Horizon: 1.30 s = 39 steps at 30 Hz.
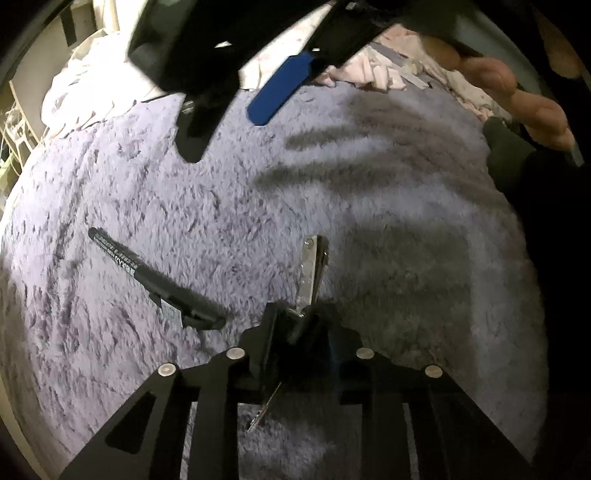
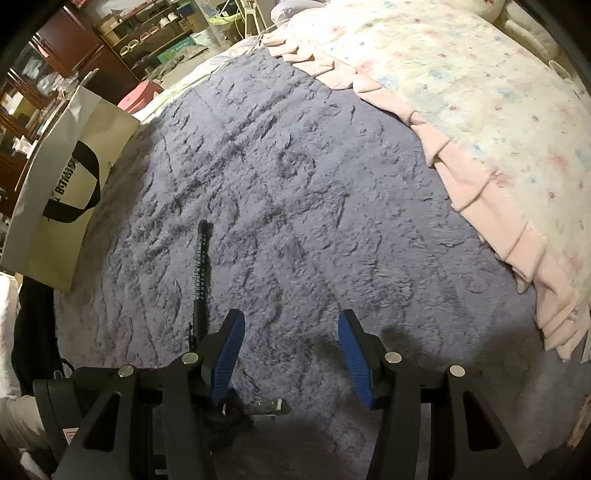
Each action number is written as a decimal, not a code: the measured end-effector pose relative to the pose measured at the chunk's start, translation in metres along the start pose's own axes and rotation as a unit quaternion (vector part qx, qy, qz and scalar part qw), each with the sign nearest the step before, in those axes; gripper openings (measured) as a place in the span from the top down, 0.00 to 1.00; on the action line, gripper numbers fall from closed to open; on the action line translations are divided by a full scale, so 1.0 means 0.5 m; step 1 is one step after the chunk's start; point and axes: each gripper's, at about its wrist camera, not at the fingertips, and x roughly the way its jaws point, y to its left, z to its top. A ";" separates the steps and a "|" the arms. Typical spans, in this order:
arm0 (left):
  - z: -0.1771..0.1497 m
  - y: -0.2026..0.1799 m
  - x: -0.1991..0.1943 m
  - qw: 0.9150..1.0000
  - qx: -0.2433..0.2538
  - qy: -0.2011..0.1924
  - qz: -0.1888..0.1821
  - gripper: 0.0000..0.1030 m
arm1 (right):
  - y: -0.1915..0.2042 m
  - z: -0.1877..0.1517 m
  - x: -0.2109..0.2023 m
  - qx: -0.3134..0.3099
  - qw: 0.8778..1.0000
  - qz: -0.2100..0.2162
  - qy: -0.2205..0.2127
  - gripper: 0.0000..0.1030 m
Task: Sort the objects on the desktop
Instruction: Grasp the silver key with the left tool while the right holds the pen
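Note:
My left gripper [image 1: 301, 325] is shut on a small metal folding tool [image 1: 309, 273], a silver and black piece that sticks forward out of the jaws above the purple fleece blanket [image 1: 369, 221]. A black marker pen [image 1: 155, 282] lies on the blanket to the left of it. My right gripper [image 2: 291, 332] is open and empty, blue pads apart, low over the blanket; it also shows in the left wrist view [image 1: 236, 103] at the top. The same pen [image 2: 202, 273] lies just ahead-left of its left finger. The silver tool [image 2: 266, 407] shows low between the right fingers.
A flowered quilt with a pink frill [image 2: 480, 122] covers the bed to the right. A white paper bag with black handles [image 2: 62, 184] stands at the blanket's left edge. Shelves and boxes [image 2: 147, 33] are in the far background.

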 end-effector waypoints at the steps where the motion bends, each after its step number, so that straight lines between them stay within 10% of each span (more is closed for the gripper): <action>1: -0.001 -0.003 0.001 1.000 0.002 0.001 0.004 0.78 | 0.002 0.001 0.003 0.000 1.000 0.002 0.000 0.52; 23: -0.040 -0.003 -0.018 0.999 -0.019 -0.025 -0.013 0.79 | 0.170 0.052 0.141 -0.119 0.990 -0.025 0.066 0.47; 39: -0.047 -0.015 -0.028 1.000 -0.014 -0.027 -0.008 0.78 | 0.186 0.035 0.168 -0.150 0.985 -0.030 0.079 0.91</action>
